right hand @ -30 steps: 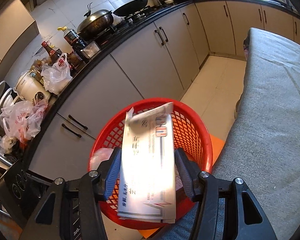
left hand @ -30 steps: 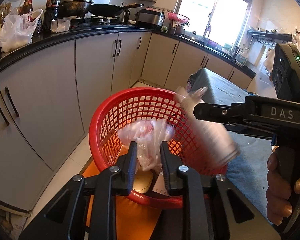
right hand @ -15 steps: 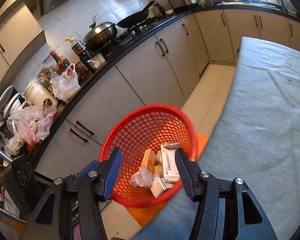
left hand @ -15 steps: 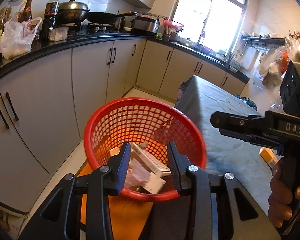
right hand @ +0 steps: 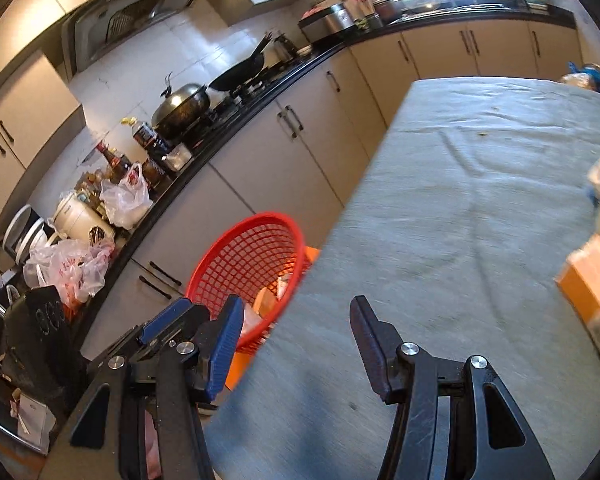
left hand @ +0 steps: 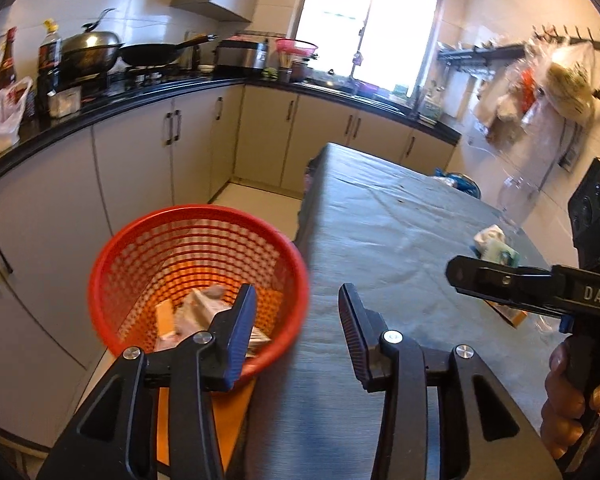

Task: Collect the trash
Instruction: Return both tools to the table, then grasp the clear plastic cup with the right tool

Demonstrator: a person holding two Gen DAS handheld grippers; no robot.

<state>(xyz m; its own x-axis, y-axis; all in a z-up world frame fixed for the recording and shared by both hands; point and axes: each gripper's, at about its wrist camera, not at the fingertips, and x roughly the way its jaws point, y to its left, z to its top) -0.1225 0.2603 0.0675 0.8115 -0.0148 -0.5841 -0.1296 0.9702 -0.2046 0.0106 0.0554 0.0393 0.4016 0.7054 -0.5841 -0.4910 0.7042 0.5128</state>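
Several scraps are already lodged in the red basket [left hand: 198, 276] beside the table [left hand: 388, 240]. Both the left gripper [left hand: 296, 322] and right gripper [right hand: 296, 334] are held released, nothing between them. An orange box [right hand: 594, 304] and what seems crumpled wrapping [left hand: 494, 244] remain uncollected on the table.

Red lattice-mesh basket [left hand: 112, 256], grey cloth-covered table [left hand: 380, 240], orange box [right hand: 592, 296], beige cabinets [left hand: 140, 168], black countertop [left hand: 100, 106].

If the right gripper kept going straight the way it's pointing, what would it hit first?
Most likely the grey-covered table: the open, empty right gripper points down at bare cloth, between the red basket and the orange box.
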